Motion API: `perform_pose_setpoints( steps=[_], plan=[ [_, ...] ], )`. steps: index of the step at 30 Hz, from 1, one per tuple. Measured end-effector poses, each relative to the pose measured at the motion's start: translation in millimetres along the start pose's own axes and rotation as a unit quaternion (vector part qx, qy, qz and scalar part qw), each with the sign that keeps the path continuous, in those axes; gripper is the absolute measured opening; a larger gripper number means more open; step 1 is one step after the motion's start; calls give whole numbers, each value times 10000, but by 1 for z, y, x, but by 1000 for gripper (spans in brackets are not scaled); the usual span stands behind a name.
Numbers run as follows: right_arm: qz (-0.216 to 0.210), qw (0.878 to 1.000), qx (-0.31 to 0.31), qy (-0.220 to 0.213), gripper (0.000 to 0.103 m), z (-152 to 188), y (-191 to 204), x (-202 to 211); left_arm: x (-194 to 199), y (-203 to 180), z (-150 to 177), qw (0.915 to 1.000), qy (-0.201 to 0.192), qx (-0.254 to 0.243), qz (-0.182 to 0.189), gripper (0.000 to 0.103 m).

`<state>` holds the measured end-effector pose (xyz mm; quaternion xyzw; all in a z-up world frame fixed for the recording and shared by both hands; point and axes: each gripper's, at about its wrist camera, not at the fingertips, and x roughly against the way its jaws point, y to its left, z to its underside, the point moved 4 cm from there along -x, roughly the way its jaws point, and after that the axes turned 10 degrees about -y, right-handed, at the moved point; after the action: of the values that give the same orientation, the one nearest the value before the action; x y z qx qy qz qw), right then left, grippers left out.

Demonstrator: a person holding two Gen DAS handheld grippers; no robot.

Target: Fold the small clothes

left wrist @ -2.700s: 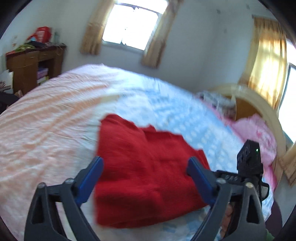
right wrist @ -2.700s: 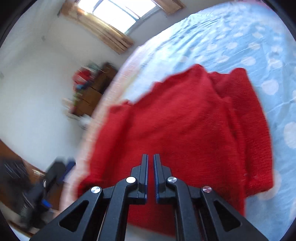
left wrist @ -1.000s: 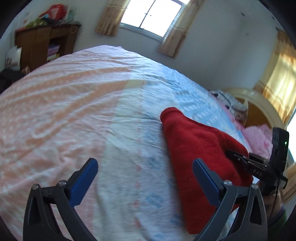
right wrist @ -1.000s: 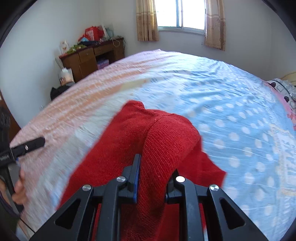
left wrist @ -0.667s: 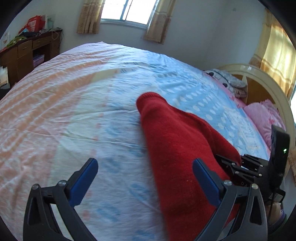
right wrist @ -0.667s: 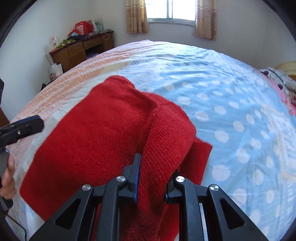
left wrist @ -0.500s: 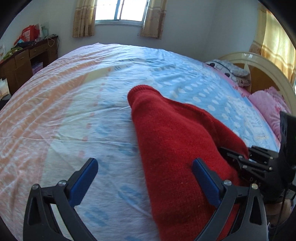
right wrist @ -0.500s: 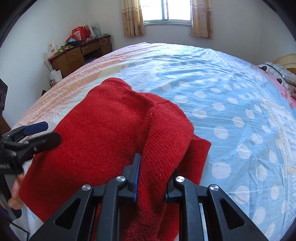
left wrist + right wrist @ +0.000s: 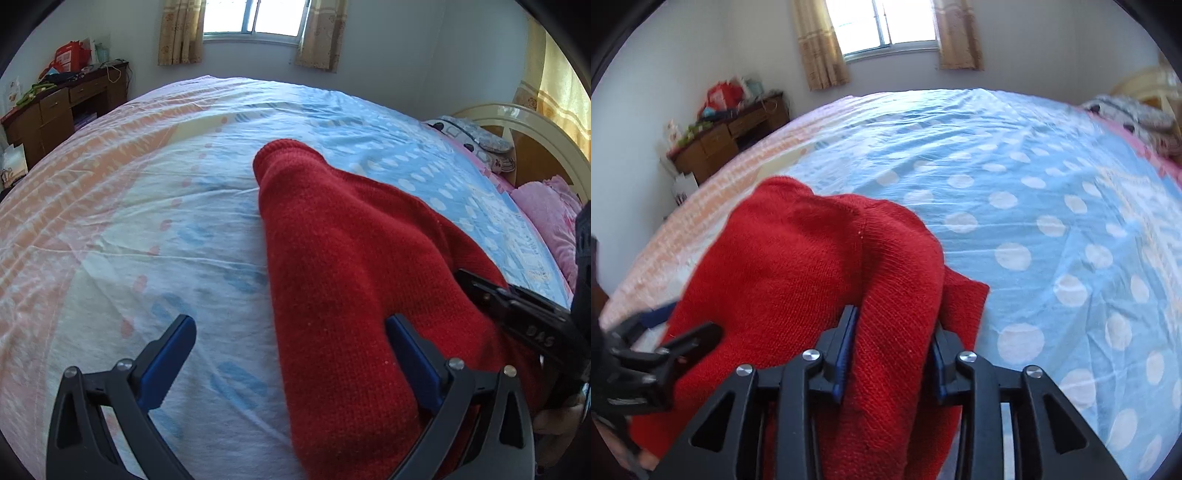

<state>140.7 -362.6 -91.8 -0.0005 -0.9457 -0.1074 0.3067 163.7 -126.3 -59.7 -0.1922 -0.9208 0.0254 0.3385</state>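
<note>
Red sweater (image 9: 351,266) on bed (image 9: 147,206), left tongs (image 9: 291,354) spread wide, right tongs (image 9: 892,354) just loosening, sweater fold between.

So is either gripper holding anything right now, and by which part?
The right gripper, jaws just opening, has a raised fold of the red knitted sweater between its fingers. The left gripper is open, holding nothing.

Red sweater (image 9: 351,266) coarse matt knit; bedsheet (image 9: 147,221) thin smooth cloth; desk (image 9: 55,110) dark wood
</note>
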Motion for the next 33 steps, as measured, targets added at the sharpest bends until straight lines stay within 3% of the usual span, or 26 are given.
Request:
perform_pose_setpoints(
  steps=[6, 12, 18, 29, 33],
  plan=[
    [162, 9965, -618, -544, 35, 5, -14, 59, 0, 3, 1, 9999, -19, 112, 69, 103],
    [22, 9973, -557, -478, 35, 34, 7, 91, 0, 6, 3, 9996, -2, 228, 138, 103],
    [-10, 9989, -423, -196, 35, 59, 15, 82, 1, 6, 6, 9995, -2, 271, 140, 103],
    [-140, 9986, -425, 288, 34, 65, 9, 84, 14, 16, 16, 9985, 35, 481, 271, 103],
    [-178, 9978, -627, -120, 35, 36, 0, 97, 13, 17, 16, 9983, 7, 512, 273, 103]
  ],
)
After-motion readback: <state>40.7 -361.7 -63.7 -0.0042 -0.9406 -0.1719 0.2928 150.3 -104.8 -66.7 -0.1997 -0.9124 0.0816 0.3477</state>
